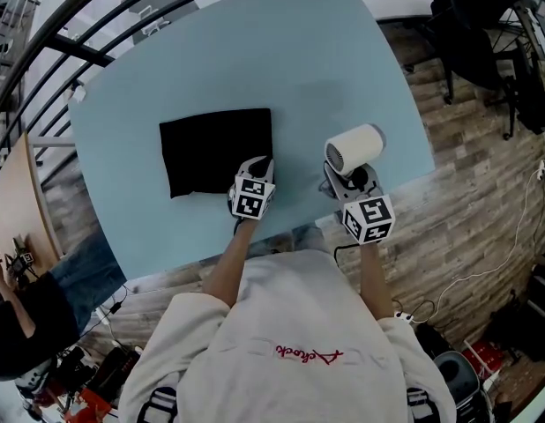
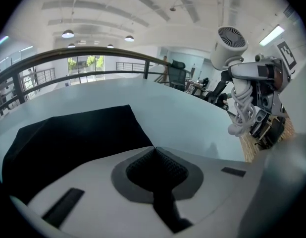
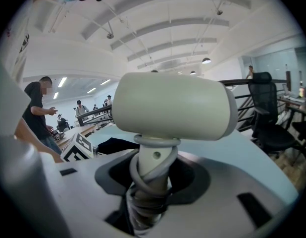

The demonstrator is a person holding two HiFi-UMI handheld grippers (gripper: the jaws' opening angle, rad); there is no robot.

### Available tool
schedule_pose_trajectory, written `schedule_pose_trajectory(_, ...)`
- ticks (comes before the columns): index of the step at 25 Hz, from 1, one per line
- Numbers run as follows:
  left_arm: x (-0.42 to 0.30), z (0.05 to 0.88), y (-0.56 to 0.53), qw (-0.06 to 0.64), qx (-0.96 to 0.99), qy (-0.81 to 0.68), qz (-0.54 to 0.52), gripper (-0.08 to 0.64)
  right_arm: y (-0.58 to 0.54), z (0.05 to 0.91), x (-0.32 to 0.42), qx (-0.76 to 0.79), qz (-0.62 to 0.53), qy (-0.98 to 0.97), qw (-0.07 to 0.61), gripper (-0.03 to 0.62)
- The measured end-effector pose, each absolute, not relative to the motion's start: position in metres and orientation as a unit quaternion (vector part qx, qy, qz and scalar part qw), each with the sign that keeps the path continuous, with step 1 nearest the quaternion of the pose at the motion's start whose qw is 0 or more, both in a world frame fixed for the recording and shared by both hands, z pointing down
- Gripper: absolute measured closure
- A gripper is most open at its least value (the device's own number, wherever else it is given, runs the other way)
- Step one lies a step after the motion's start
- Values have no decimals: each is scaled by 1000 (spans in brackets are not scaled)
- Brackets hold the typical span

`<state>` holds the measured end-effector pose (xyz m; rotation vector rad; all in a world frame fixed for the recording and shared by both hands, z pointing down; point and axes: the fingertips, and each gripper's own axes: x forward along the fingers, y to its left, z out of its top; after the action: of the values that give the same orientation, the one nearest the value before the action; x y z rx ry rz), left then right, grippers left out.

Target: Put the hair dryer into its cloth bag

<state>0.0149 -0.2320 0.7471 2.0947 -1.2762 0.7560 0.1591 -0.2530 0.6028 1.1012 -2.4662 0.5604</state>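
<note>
Bag corner pinched, dryer held ready.
L gripper (image 2: 154, 150) fingers closed on black cloth bag (image 1: 211, 148) corner; R gripper (image 1: 347, 177) fingers clamp cream plastic hair dryer (image 1: 354, 146) handle, right of bag, above pale-blue bench (image 1: 255, 51). Risk: pinching both layers may keep mouth shut, so dryer snags.

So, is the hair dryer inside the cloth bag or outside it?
Outside: the right tool holds the hair dryer by its handle, beside the flat cloth bag.
</note>
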Motion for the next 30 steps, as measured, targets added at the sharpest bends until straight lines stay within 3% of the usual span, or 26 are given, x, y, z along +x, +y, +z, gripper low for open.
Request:
schedule_pose_trajectory(18,-16,694,-227,274,777,-523,218,552,-251,606,149,376,201,-885,190,411)
schedule_pose_trajectory(30,-48,657,-217,255,767,-561,178,552,-237,625,104,297,169,-905,253,411)
